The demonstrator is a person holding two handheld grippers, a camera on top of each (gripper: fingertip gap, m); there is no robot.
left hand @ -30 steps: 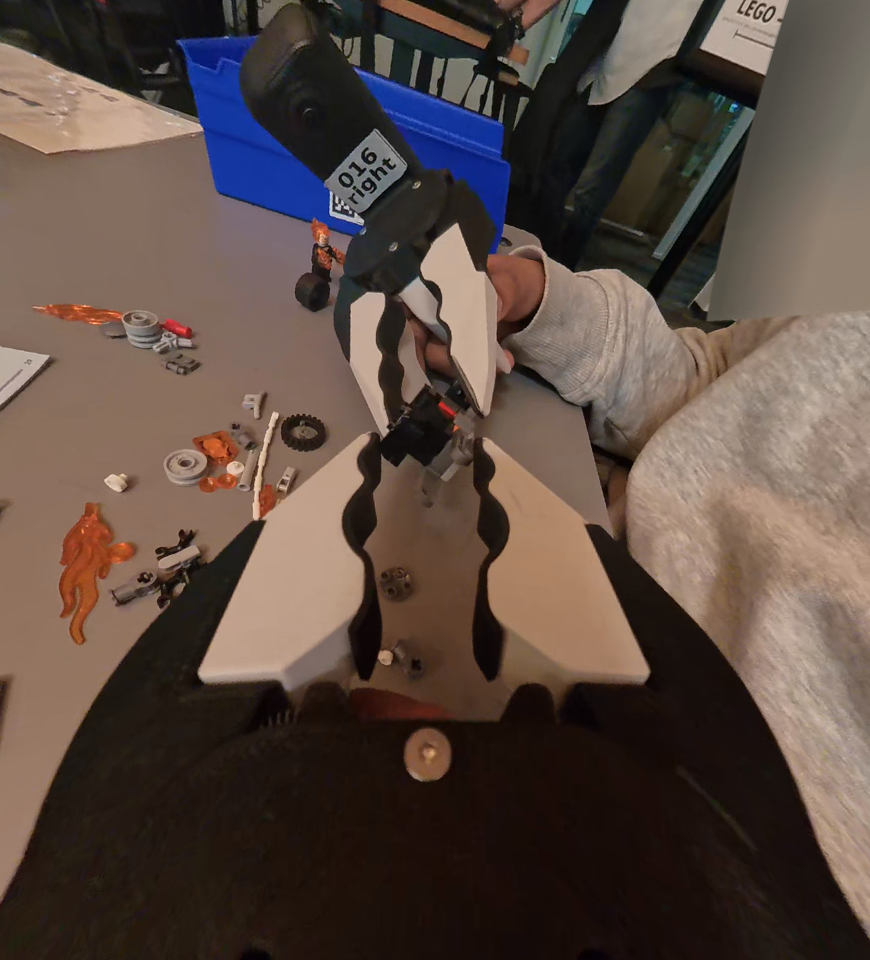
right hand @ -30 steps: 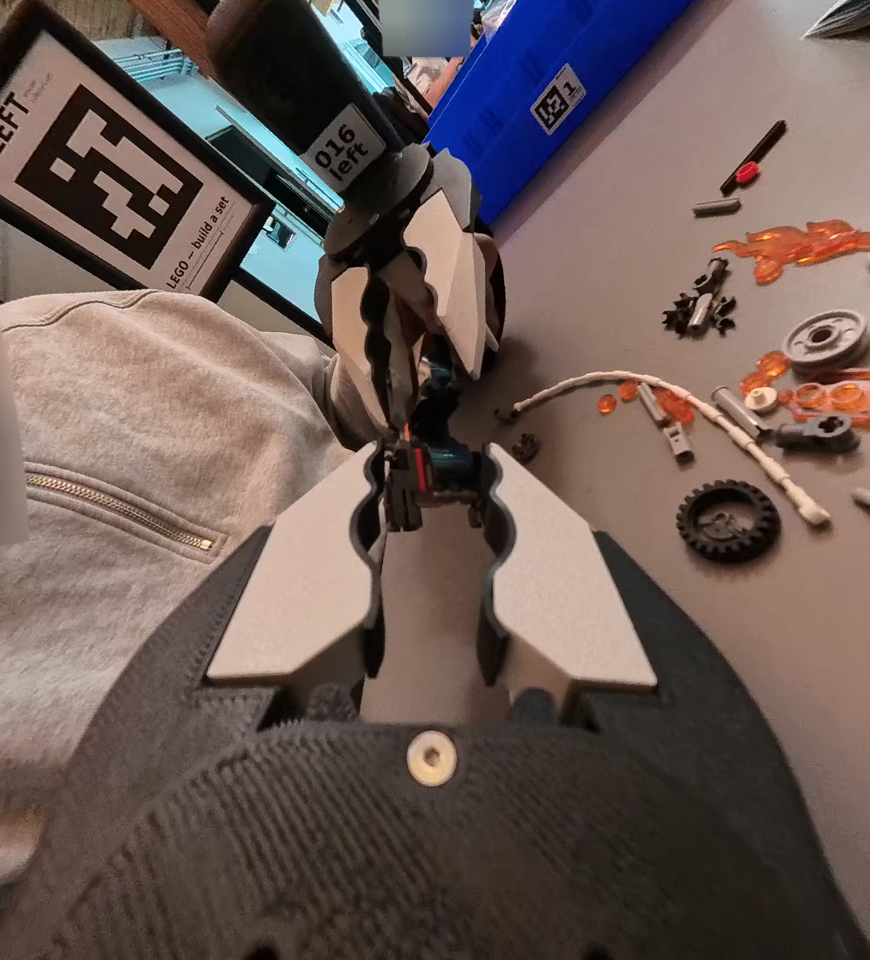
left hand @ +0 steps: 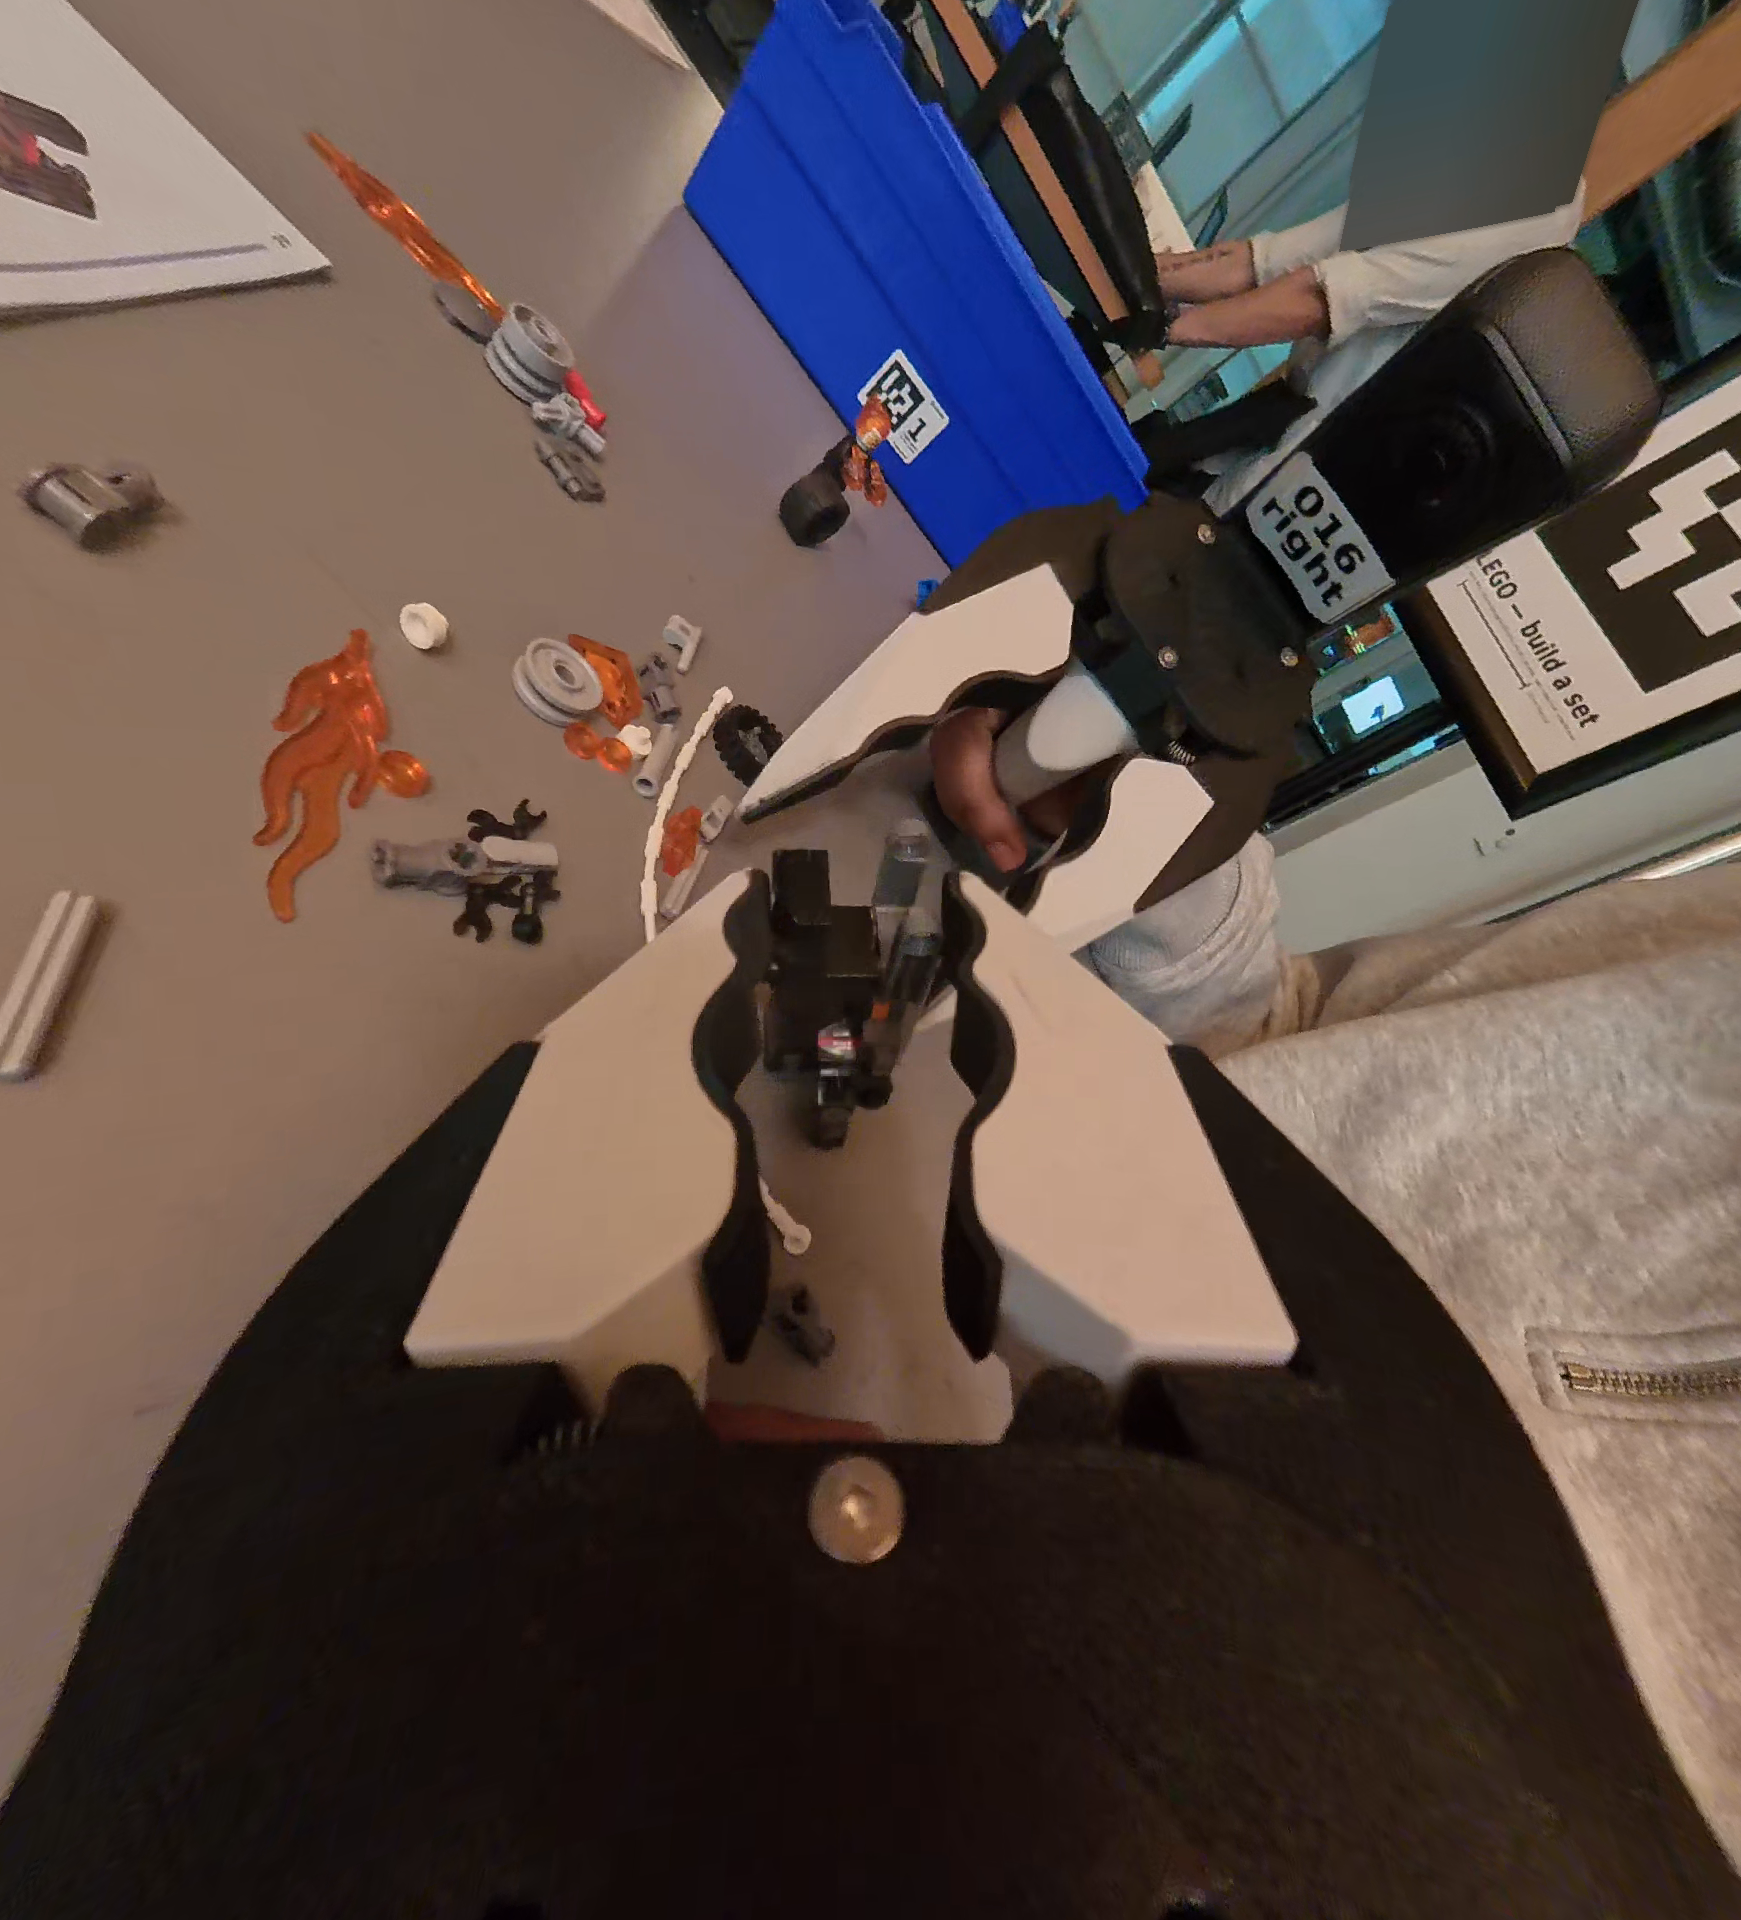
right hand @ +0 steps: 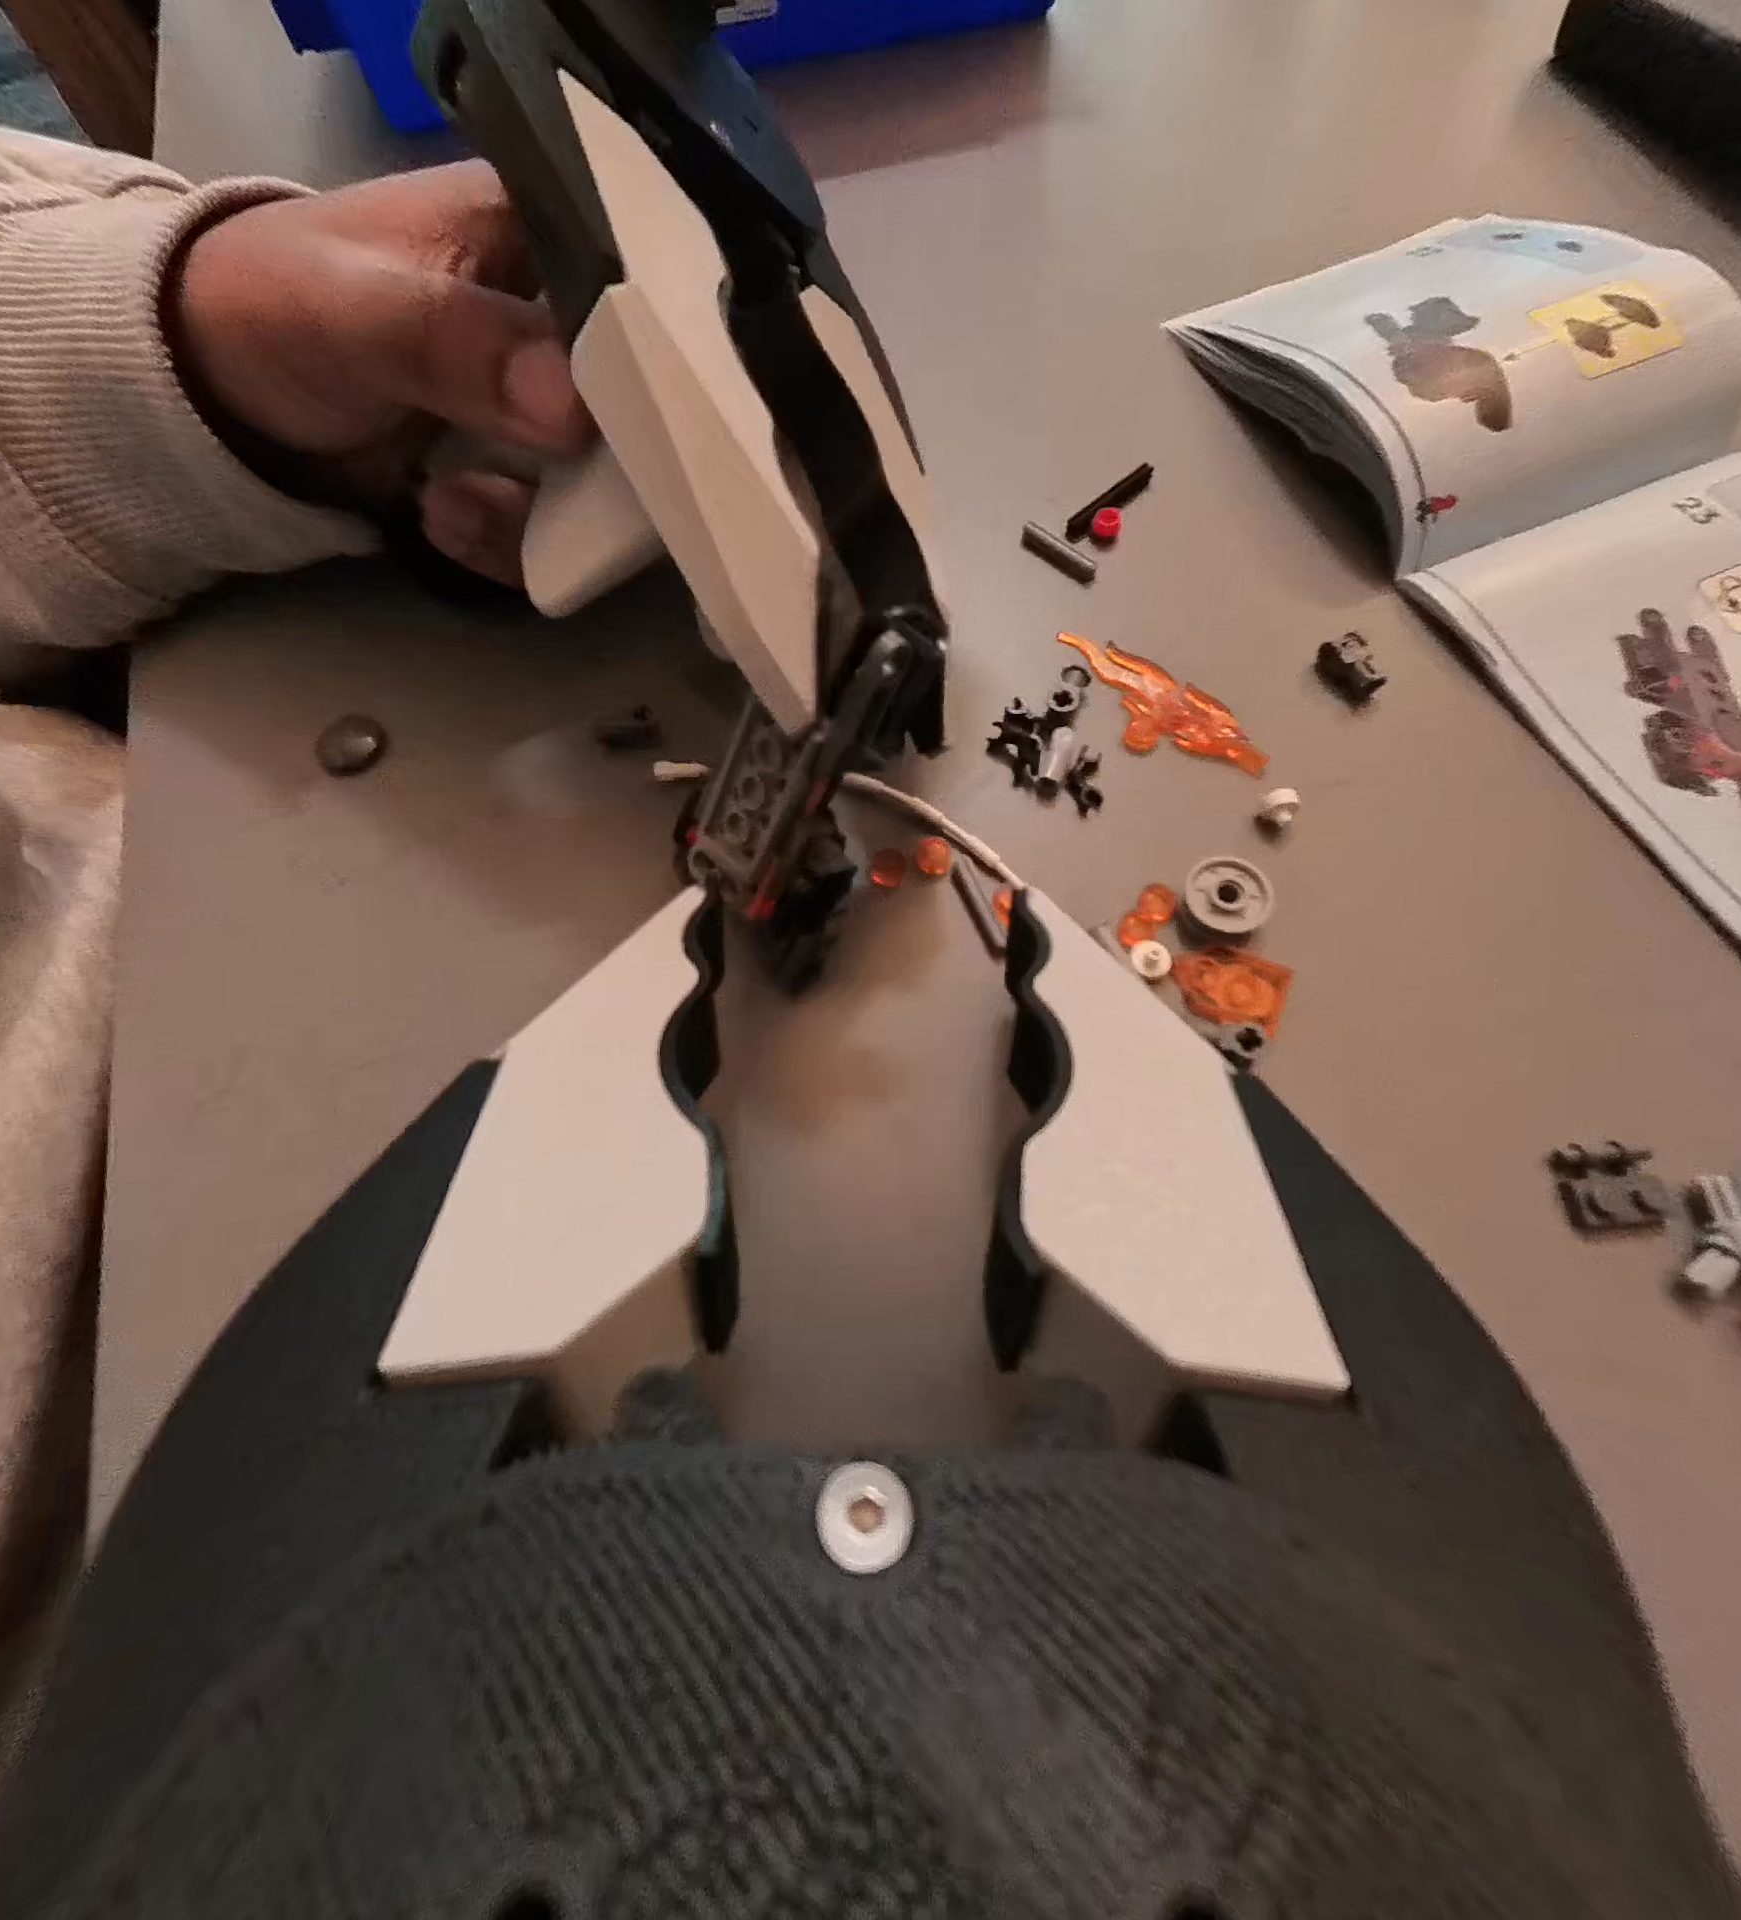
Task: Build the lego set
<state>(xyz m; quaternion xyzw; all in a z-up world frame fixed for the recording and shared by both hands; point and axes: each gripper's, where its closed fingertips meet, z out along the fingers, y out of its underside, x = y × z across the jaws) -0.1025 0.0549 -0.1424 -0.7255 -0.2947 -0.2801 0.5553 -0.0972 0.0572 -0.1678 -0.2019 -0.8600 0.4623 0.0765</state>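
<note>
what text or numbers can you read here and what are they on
I won't quote writing, only what bears it.
White label on the right gripper: legible print.
Framed sign: marker pattern, a legible line.
Sticker on the blue bin: marker, one digit.
Booklet: page number legible, rest blurred.

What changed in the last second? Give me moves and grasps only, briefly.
The black lego assembly changed over: the right gripper opened and let go, and the left gripper closed its fingers on it. Both grippers swung to new angles. The loose pieces on the table stayed put.
</note>
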